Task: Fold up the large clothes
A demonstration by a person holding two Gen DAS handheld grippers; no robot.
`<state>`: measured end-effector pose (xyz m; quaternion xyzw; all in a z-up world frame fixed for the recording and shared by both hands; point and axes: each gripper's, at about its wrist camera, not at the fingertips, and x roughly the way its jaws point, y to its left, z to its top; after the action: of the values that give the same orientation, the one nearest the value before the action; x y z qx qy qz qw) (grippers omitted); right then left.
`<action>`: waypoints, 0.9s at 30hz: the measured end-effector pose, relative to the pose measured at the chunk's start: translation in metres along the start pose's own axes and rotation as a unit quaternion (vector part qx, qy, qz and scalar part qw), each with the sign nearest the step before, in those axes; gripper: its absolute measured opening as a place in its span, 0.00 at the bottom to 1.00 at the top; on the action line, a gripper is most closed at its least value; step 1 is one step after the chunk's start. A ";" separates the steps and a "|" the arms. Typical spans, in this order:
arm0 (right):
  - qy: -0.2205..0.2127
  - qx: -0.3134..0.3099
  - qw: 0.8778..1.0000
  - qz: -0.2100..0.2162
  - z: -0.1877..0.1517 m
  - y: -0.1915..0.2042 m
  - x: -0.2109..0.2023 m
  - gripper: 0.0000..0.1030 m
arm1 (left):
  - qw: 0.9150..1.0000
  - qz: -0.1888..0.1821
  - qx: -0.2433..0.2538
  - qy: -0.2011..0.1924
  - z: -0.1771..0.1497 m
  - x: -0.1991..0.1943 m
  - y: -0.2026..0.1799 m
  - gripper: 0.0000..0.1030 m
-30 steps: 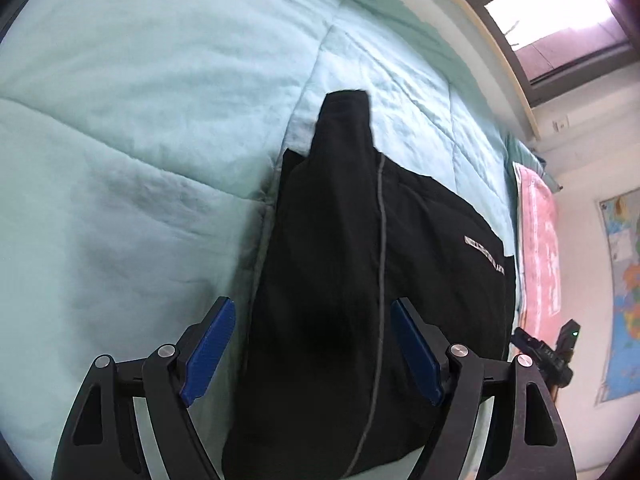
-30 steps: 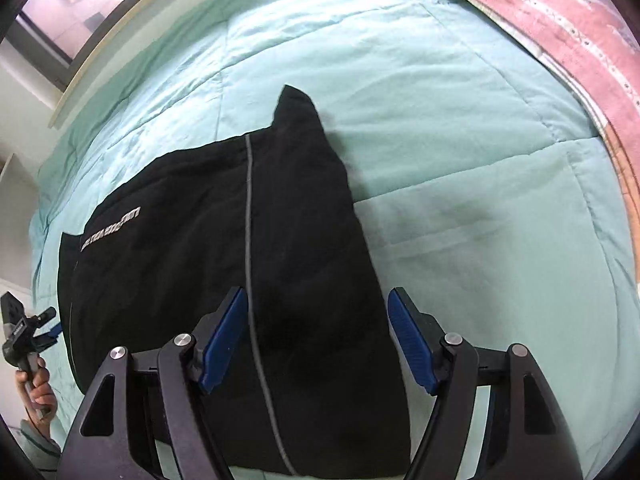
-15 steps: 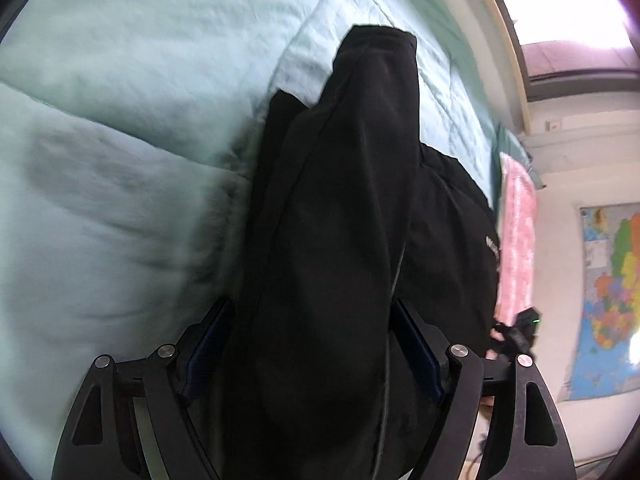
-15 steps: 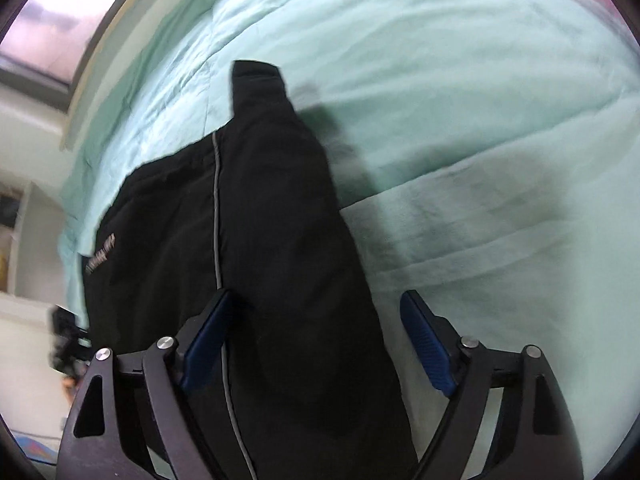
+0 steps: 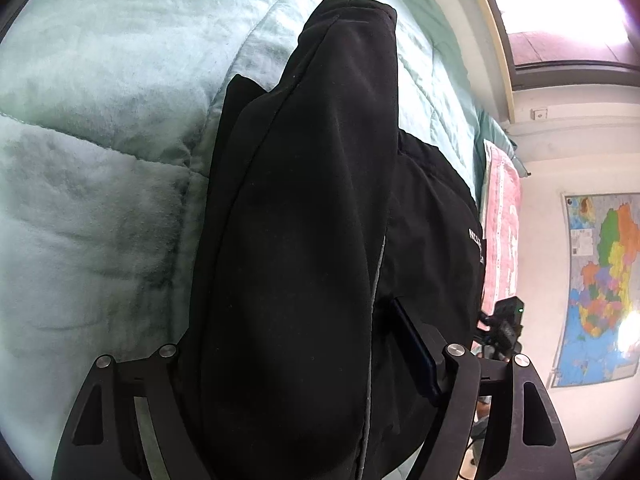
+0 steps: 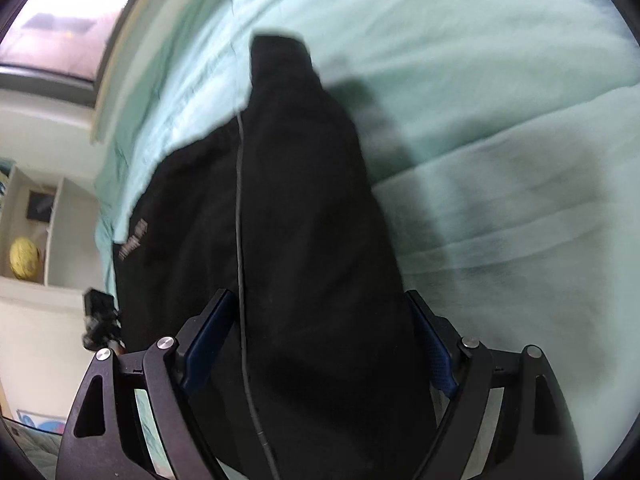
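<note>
**Black garment between both pairs of fingers on the mint quilt**

Black fabric filled the middle of both wrist views. We saw the black garment (image 5: pixel 304 240) lying on the mint-green quilt (image 5: pixel 92 168), a folded, narrowing part of it rising toward the cameras and running out to a blunt end over the quilt's stitched seams. A thin grey piping line (image 6: pixel 240 216) ran lengthwise down the cloth, and small pale lettering (image 6: pixel 134 240) sat near the garment's edge on the side toward the room.

Our left gripper (image 5: pixel 304 344) had its jaws spread wide, with the raised fold bulging between them; its right blue pad (image 5: pixel 416 348) showed beside the cloth, while the other pad was hidden under the fabric. We could not tell whether either pad pressed the cloth.

Our right gripper (image 6: pixel 320 340) likewise stood with its jaws apart, blue pads (image 6: pixel 208 336) flanking the dark fold on both sides, close against it. This view was blurred.

Along the far edge of the quilt lay a pink patterned blanket (image 5: pixel 502 216). Beyond the bed we saw a coloured wall map (image 5: pixel 600 280), a window (image 5: pixel 560 12), and a shelf with a yellow ball (image 6: pixel 24 258).
</note>
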<state>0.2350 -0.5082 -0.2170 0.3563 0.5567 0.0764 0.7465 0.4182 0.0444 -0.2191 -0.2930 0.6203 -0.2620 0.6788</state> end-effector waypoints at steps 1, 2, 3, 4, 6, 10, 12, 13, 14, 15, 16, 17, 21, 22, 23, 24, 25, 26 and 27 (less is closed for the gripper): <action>0.008 -0.005 1.000 0.005 0.000 -0.002 0.007 0.84 | 1.000 0.000 0.001 0.000 0.000 0.001 -0.002 0.77; 0.012 -0.005 1.000 0.014 0.001 -0.003 0.013 0.85 | 1.000 -0.001 0.002 0.001 0.000 0.002 -0.002 0.77; 0.014 -0.003 1.000 0.022 0.001 -0.004 0.017 0.87 | 1.000 -0.004 0.001 0.004 0.001 0.003 -0.001 0.77; 0.014 -0.004 0.999 0.030 0.002 -0.003 0.021 0.87 | 1.000 -0.008 -0.001 0.008 0.002 0.006 0.000 0.77; 0.017 -0.015 0.999 0.037 0.004 0.001 0.029 0.84 | 1.000 -0.021 -0.017 0.014 0.004 0.013 0.006 0.77; 0.018 -0.048 0.998 0.029 0.004 0.016 0.031 0.66 | 0.999 -0.026 -0.035 0.001 0.004 0.016 0.006 0.77; 0.009 -0.059 0.998 0.027 -0.002 0.023 0.021 0.49 | 1.000 -0.019 -0.015 -0.014 -0.002 0.009 0.000 0.56; 0.002 -0.070 0.997 0.022 -0.006 0.032 0.015 0.46 | 1.000 -0.019 0.001 -0.023 -0.008 0.001 -0.007 0.49; -0.007 -0.081 0.996 0.021 -0.011 0.039 0.007 0.42 | 0.999 -0.024 0.010 -0.030 -0.012 -0.006 -0.013 0.36; -0.013 -0.086 0.996 0.025 -0.014 0.045 0.001 0.40 | 0.999 -0.034 0.017 -0.038 -0.018 -0.015 -0.020 0.31; -0.020 -0.091 0.995 0.033 -0.019 0.053 -0.006 0.40 | 0.997 -0.048 0.024 -0.047 -0.025 -0.024 -0.029 0.30; -0.027 -0.100 0.994 0.037 -0.025 0.062 -0.014 0.39 | 0.996 -0.061 0.029 -0.052 -0.032 -0.032 -0.037 0.29; -0.051 -0.121 0.989 0.065 -0.054 0.094 -0.046 0.38 | 0.992 -0.086 0.057 -0.075 -0.065 -0.063 -0.075 0.29; -0.056 -0.126 0.988 0.067 -0.064 0.101 -0.056 0.38 | 0.991 -0.088 0.066 -0.082 -0.076 -0.072 -0.085 0.29; -0.060 -0.135 0.987 0.065 -0.074 0.108 -0.066 0.38 | 0.989 -0.091 0.077 -0.090 -0.088 -0.083 -0.095 0.29; -0.063 -0.140 0.986 0.064 -0.083 0.112 -0.073 0.38 | 0.988 -0.092 0.085 -0.096 -0.097 -0.090 -0.102 0.29; -0.067 -0.143 0.985 0.065 -0.087 0.117 -0.076 0.38 | 0.986 -0.091 0.093 -0.102 -0.109 -0.100 -0.109 0.29; -0.070 -0.143 0.985 0.066 -0.087 0.118 -0.079 0.38 | 0.985 -0.092 0.099 -0.107 -0.120 -0.109 -0.115 0.29; -0.072 -0.142 0.985 0.067 -0.089 0.120 -0.082 0.38 | 0.984 -0.094 0.105 -0.110 -0.132 -0.117 -0.120 0.29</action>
<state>0.1601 -0.4226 -0.0907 0.2871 0.4603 0.1789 0.8208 0.2767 0.0363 -0.0592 -0.3042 0.4810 -0.3542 0.7421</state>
